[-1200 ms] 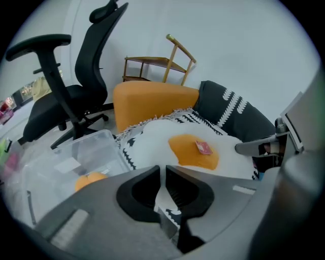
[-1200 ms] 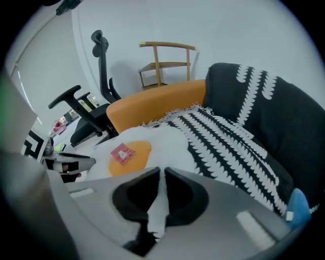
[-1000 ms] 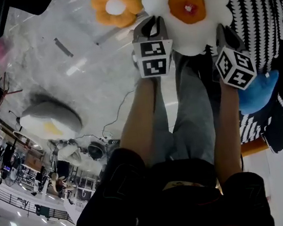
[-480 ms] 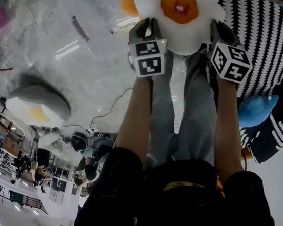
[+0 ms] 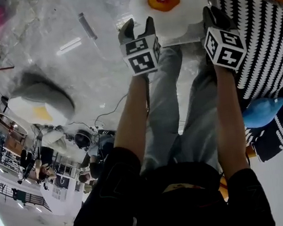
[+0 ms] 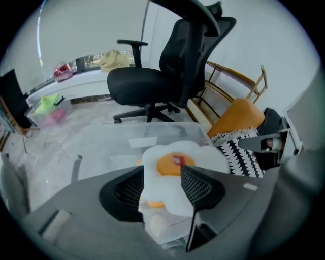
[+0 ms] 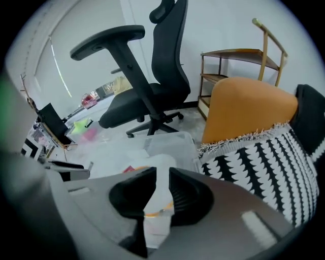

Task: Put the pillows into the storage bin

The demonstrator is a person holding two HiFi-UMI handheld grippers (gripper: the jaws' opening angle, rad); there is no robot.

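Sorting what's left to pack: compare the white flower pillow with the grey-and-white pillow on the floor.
The flower pillow has white petals round an orange centre; the floor pillow is grey and white with a yellow patch. The flower pillow sits between the opening jaws of the left gripper and the right gripper; the floor pillow lies untouched. Both are plush.

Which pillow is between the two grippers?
The white flower pillow with the orange centre, between the left gripper and right gripper, their jaws opening; the grey pillow and blue pillow lie apart.
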